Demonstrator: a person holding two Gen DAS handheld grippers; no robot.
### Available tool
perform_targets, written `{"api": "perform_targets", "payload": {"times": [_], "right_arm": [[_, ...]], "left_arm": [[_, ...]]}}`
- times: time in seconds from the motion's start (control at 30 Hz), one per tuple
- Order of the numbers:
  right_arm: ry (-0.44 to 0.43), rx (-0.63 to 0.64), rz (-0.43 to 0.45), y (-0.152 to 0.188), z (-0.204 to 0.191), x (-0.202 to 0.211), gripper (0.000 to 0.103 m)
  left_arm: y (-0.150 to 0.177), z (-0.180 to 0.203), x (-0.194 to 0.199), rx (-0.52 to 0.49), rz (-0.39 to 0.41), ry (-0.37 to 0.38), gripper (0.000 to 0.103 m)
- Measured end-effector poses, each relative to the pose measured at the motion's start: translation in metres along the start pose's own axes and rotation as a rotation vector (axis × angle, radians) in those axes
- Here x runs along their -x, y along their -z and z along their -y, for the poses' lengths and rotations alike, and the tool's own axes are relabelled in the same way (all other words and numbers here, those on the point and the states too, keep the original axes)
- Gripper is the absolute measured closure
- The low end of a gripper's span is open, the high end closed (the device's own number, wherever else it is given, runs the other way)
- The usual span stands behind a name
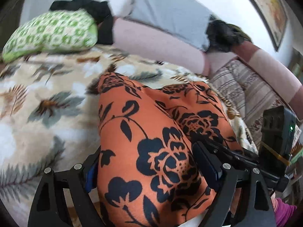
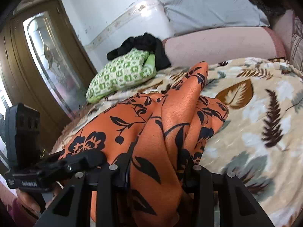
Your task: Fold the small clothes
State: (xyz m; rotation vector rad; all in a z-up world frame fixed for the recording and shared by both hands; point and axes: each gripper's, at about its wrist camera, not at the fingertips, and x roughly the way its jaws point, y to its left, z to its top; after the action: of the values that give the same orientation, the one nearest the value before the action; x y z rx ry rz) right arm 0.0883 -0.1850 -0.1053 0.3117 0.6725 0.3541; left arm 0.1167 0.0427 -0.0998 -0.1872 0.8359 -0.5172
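— Nearest the lens, what sits between the fingers?

— Orange cloth printed with black flowers and leaves. It fills the gap of the left gripper, whose jaws stand wide with the fabric bunched between them; whether the pads press on it I cannot tell. The right gripper has a narrower gap and its jaws clamp a gathered fold of the same cloth.

— Which way does it run?

— Its long axis runs straight away from both tongs, out over the bed. In the right wrist view it narrows to a point at the far end; near the jaws it is creased into lengthwise folds.

— And underneath?

— Beyond the jaws lies a cream blanket with brown and grey leaves. Farther off sits a green-and-white patterned pillow with a black garment on it, a grey pillow against the white wall, and a wooden wardrobe left of the right tongs.
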Motion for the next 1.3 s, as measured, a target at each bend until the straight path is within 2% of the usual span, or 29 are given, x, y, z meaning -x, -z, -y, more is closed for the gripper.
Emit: {"api": "perform_targets", "payload": {"times": [0.1, 0.2, 0.47, 0.87, 1.17, 1.3], "right_arm": [[0.03, -0.011, -0.072, 0.011, -0.002, -0.021, 0.063], [0.085, 0.015, -0.129, 0.019, -0.005, -0.034, 0.063], [0.141, 0.05, -0.17, 0.02, -0.006, -0.039, 0.063], [0.153, 0.054, -0.202, 0.018, -0.002, -0.045, 0.062], [0.18, 0.043, -0.217, 0.023, 0.001, -0.049, 0.059], [0.182, 0.038, -0.225, 0.024, 0.003, -0.05, 0.057]], "left_arm": [[0.008, -0.012, -0.012, 0.021, -0.051, -0.042, 0.015], [0.014, -0.014, -0.02, -0.011, -0.082, -0.097, 0.015], [0.021, -0.014, -0.028, -0.025, -0.113, -0.128, 0.014], [0.029, -0.023, -0.038, 0.004, -0.154, -0.138, 0.013], [0.037, -0.027, -0.04, 0.041, -0.15, -0.143, 0.012], [0.04, -0.027, -0.041, 0.047, -0.14, -0.164, 0.008]]}}
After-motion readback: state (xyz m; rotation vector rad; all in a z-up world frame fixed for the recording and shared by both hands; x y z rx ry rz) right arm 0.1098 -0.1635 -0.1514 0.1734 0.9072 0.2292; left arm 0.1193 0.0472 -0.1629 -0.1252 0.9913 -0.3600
